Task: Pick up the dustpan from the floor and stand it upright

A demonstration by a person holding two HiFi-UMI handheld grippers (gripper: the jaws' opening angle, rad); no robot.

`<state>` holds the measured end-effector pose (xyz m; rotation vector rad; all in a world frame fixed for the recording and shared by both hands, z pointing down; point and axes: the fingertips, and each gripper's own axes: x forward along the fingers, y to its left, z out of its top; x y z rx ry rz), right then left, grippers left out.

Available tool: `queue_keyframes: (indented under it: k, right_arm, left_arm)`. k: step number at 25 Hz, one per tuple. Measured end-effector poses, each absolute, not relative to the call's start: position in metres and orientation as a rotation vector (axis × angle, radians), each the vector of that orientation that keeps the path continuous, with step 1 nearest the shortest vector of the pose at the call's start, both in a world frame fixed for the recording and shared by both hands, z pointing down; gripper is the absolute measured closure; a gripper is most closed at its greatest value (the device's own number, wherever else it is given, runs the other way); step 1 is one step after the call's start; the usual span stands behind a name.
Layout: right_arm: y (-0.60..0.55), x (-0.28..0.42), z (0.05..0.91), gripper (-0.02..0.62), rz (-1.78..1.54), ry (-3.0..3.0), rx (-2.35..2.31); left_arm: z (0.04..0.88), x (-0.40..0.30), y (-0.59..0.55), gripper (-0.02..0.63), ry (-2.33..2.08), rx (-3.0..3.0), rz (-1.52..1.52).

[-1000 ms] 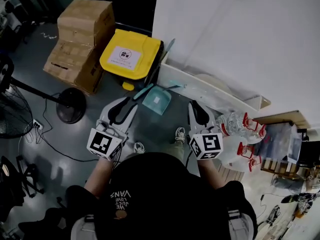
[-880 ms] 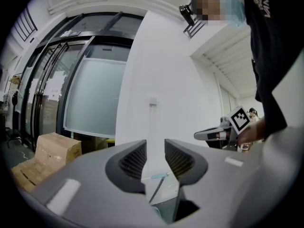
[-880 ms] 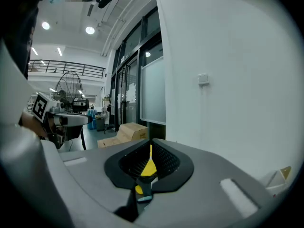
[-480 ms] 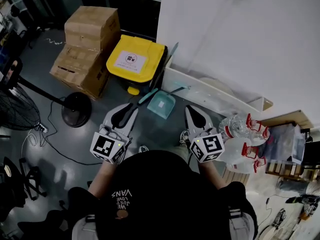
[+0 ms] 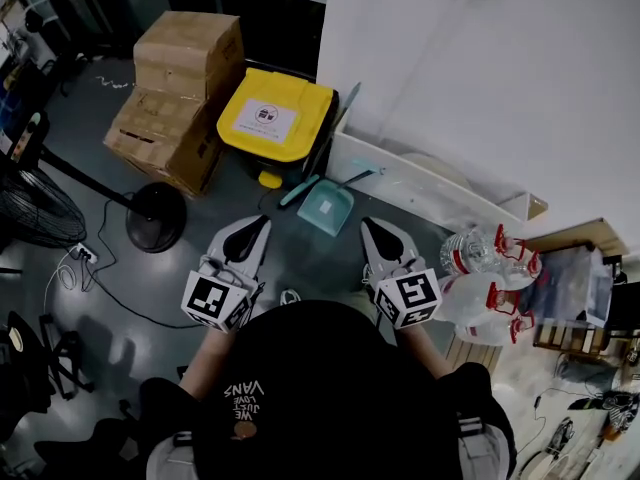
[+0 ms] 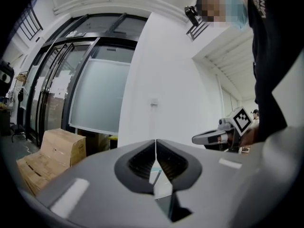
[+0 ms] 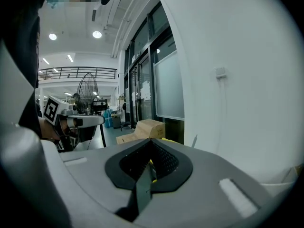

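While the dustpan lies flat on the floor beyond both grippers, handle running far-right towards the wall, the right gripper, fingers closed and empty, sits nearer; left gripper fingers are closing on nothing.

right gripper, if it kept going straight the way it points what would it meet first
Probably the yellow bin: it shows just past the tips of the shut right gripper. The dustpan lies lower on the floor, likely under that line, though depth is unclear.
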<state>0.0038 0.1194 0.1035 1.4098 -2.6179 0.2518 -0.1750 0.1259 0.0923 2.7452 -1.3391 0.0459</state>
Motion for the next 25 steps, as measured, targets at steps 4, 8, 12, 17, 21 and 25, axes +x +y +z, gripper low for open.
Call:
queue_keyframes:
  k: [4, 8, 12, 17, 21, 25]
  right_arm:
    - [0.125, 0.004, 0.104, 0.594, 0.26, -2.614, 1.412]
    - [0.129, 0.003, 0.102, 0.594, 0.258, -2.618, 1.412]
    - [0.131, 0.004, 0.101, 0.594, 0.253, -2.621, 1.407]
    - [0.132, 0.006, 0.099, 0.594, 0.242, -2.622, 1.404]
    - [0.132, 0.007, 0.102, 0.594, 0.246, -2.617, 1.403]
    - [0.129, 0.007, 0.103, 0.594, 0.248, -2.614, 1.401]
  left_arm:
    - [0.095, -0.172, 0.132, 0.552, -1.328, 2.756, 0.046]
    - [0.098, -0.166, 0.136, 0.554, -1.307, 2.762, 0.043]
    - [0.098, -0.158, 0.139, 0.554, -1.281, 2.771, 0.028]
    - [0.095, -0.152, 0.141, 0.554, -1.265, 2.788, 0.038]
    - [0.096, -0.15, 0.143, 0.554, -1.257, 2.792, 0.041]
    - [0.099, -0.152, 0.141, 0.554, -1.262, 2.783, 0.05]
